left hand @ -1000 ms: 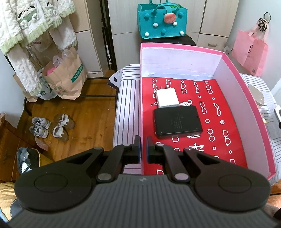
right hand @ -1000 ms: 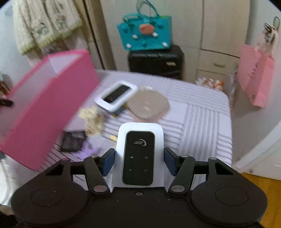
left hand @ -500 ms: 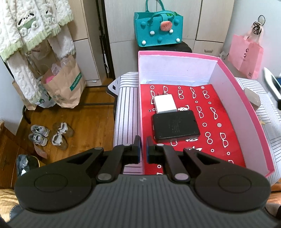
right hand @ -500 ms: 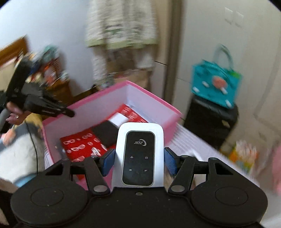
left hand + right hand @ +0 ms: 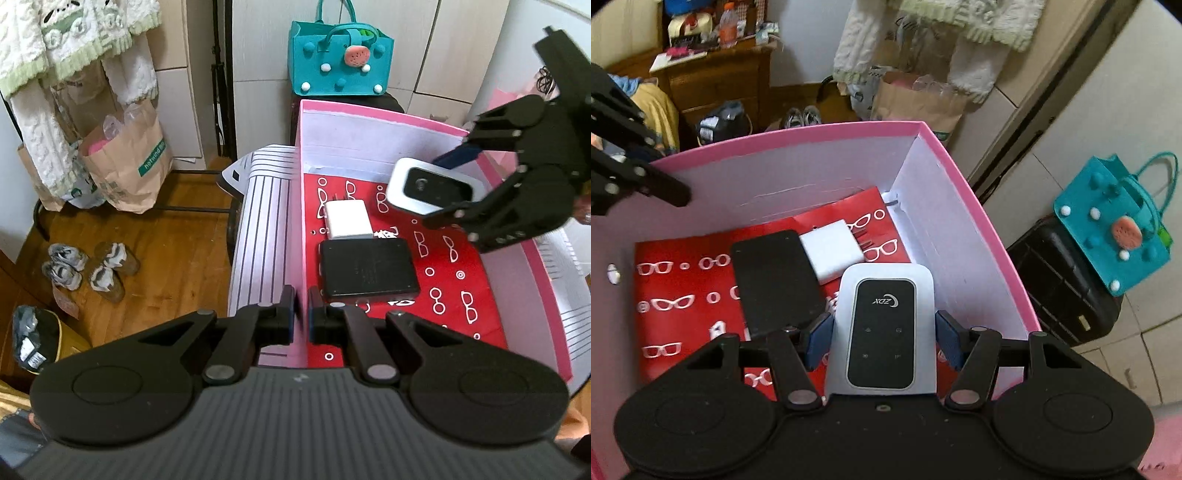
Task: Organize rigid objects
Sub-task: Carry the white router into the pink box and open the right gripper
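My right gripper (image 5: 882, 338) is shut on a white pocket router with a black face (image 5: 884, 328) and holds it over the far right part of a pink box (image 5: 964, 192) with a red glasses-print floor. The router (image 5: 430, 186) and the right gripper (image 5: 452, 186) also show in the left wrist view. In the box lie a white charger (image 5: 349, 218) and a flat black device (image 5: 367, 269). My left gripper (image 5: 301, 319) is shut on the box's near left wall (image 5: 301, 258).
The box stands on a striped cloth surface (image 5: 258, 229). A teal felt bag (image 5: 340, 61) sits on a black case behind it. Paper bags (image 5: 125, 162) and shoes (image 5: 88, 266) are on the wooden floor to the left.
My right gripper has swung with the router from the striped surface to above the inside of the pink box. My left gripper has kept its hold on the box wall.
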